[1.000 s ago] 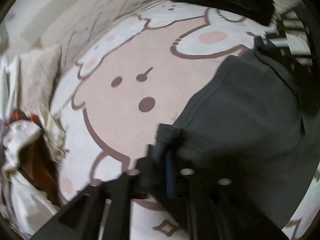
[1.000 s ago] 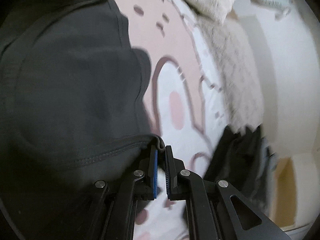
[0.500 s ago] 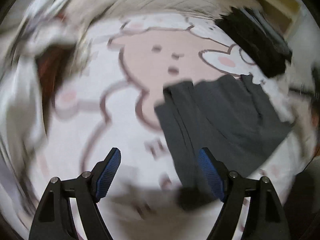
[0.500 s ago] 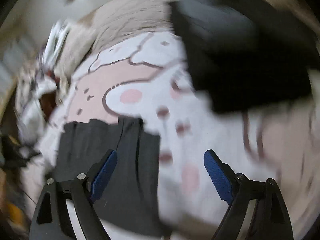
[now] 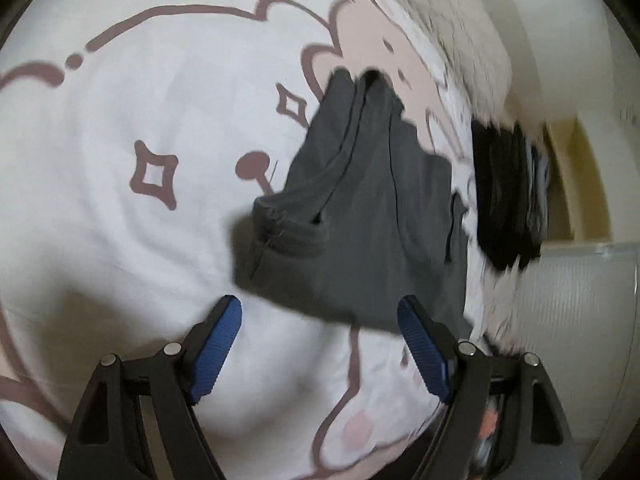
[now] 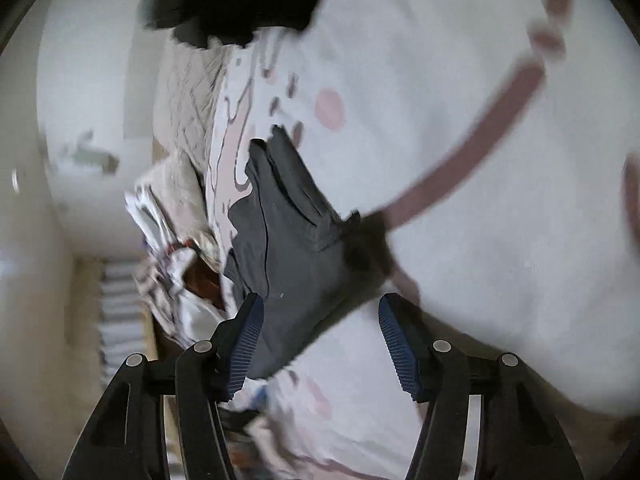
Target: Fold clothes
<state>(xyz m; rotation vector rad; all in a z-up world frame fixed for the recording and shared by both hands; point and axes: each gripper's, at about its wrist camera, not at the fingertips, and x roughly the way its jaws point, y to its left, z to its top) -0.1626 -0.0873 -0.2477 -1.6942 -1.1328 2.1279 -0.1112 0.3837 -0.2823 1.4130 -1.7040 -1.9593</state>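
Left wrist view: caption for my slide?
Open left gripper above a folded grey garment on the cartoon-print bedsheet.

1. No text, label, brand, number or sign can be read in either view.
2. The white bed sheet (image 5: 120, 240) carries only a drawn cartoon pattern: brown outlines, pink patches, small diamond shapes and dots. None of these are letters.
3. The dark grey garment (image 5: 360, 220) shows no print and no tag that can be read.
4. Both views are blurred, so any small writing at the edges cannot be told.
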